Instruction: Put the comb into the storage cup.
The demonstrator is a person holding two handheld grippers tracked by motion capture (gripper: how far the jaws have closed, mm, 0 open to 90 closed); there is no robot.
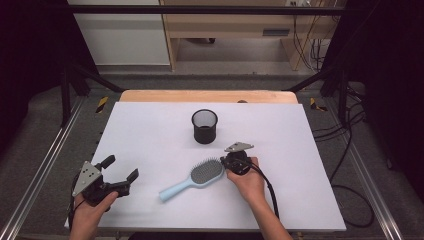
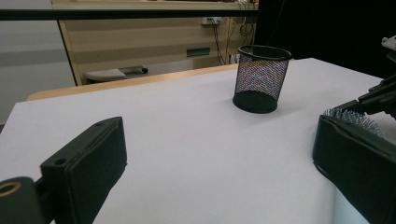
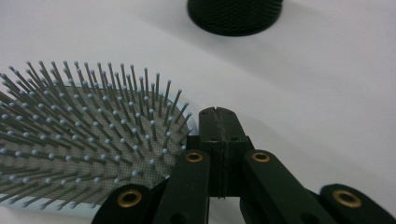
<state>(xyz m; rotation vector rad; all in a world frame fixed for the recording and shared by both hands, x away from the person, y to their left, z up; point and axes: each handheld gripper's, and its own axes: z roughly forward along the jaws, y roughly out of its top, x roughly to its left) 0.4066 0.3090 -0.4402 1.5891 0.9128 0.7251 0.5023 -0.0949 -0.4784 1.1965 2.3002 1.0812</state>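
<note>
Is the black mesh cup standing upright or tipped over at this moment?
Upright. The mesh cup stands on its solid base with its open rim facing up; the left gripper view shows the same, and it looks empty.

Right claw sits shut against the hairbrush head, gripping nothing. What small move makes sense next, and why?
Probably open the right claw: its jaws are pressed together beside the hairbrush head's rim, gripping nothing. Opened, it could close on the rim. The left claw waits open, apart.

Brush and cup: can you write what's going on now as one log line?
left gripper: open, empty | right gripper: shut, at brush head edge | cup: upright, behind brush
</note>
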